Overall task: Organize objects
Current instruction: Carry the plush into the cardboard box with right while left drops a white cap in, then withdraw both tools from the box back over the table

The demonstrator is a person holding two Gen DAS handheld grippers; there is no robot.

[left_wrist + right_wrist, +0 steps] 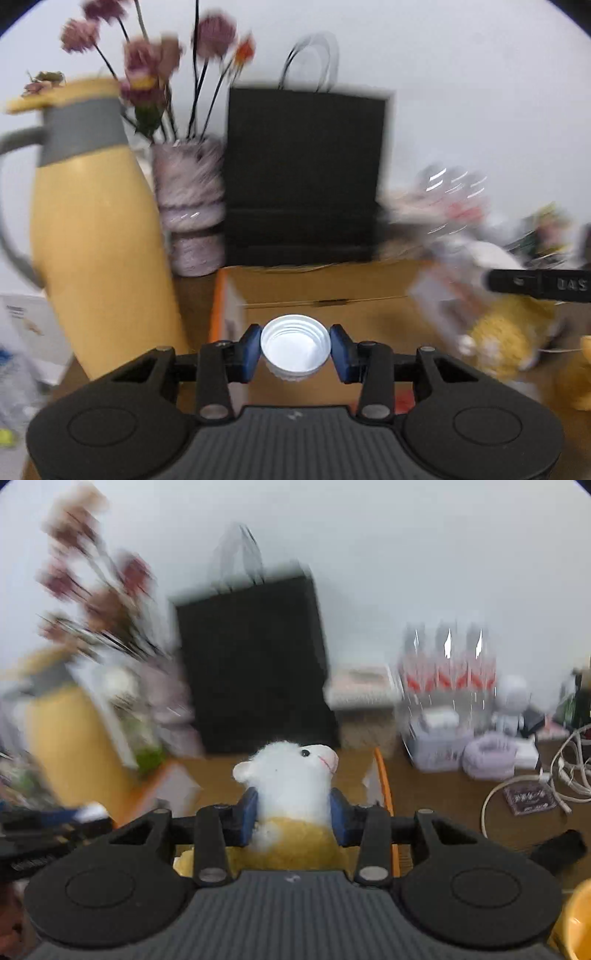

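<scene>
- Your left gripper [294,350] pinches the white cap [294,350] by its rim, above the cardboard box [332,291]; a jolt could pop it free.
- Your right gripper [293,814] squeezes the plush lamb [291,779]; soft fur may slip, and the yellow jug [99,236] stands near.

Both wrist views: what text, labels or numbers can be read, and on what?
"UAS", roughly, blurred and uncertain: on the black bar at the left view's right edge.
Dark card on the table: print too blurred.
Bottles' red labels: unreadable.
White box, left view: print too small.
</scene>
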